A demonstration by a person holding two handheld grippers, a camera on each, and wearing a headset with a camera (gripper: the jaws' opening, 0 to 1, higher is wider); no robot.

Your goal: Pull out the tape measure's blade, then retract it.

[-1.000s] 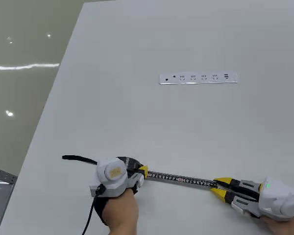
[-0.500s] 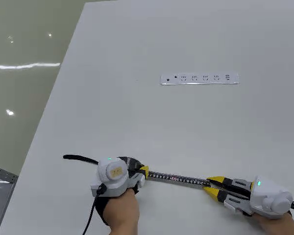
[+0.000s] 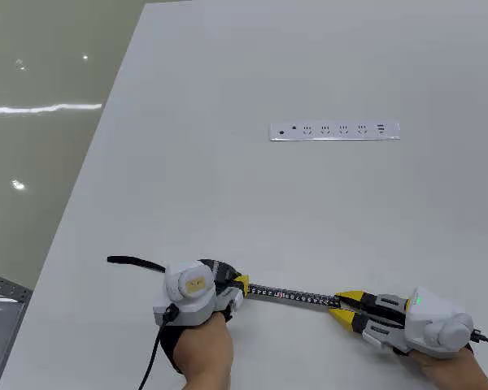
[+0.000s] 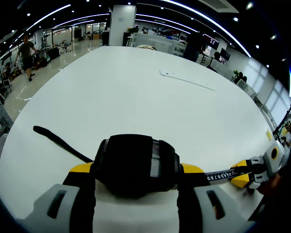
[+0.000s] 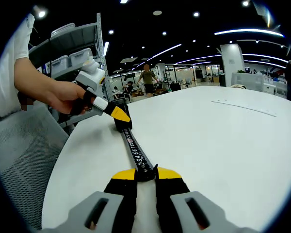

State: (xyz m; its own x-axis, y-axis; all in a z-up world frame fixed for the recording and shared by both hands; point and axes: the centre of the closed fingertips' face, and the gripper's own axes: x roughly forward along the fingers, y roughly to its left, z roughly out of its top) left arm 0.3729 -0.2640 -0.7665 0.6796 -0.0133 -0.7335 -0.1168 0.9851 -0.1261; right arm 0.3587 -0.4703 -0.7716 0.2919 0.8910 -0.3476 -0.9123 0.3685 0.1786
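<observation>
Head view: left tool (image 3: 228,286) grips tape measure (image 3: 218,270), right tool (image 3: 342,308) pinches blade (image 3: 297,296).

We've got a broad white table (image 3: 228,179) here, and out on it lies a white power strip (image 3: 334,131), flat, its long side running across, well back from the near edge. Off the table's left edge we see glossy greenish floor (image 3: 41,122) throwing back bright spots and a streak of light. In the left gripper view a person (image 4: 26,50) is far off on that floor. In the right gripper view, grey shelving (image 5: 68,51) carries pale bins, and another person (image 5: 148,77) stands beyond it under ceiling lights.
</observation>
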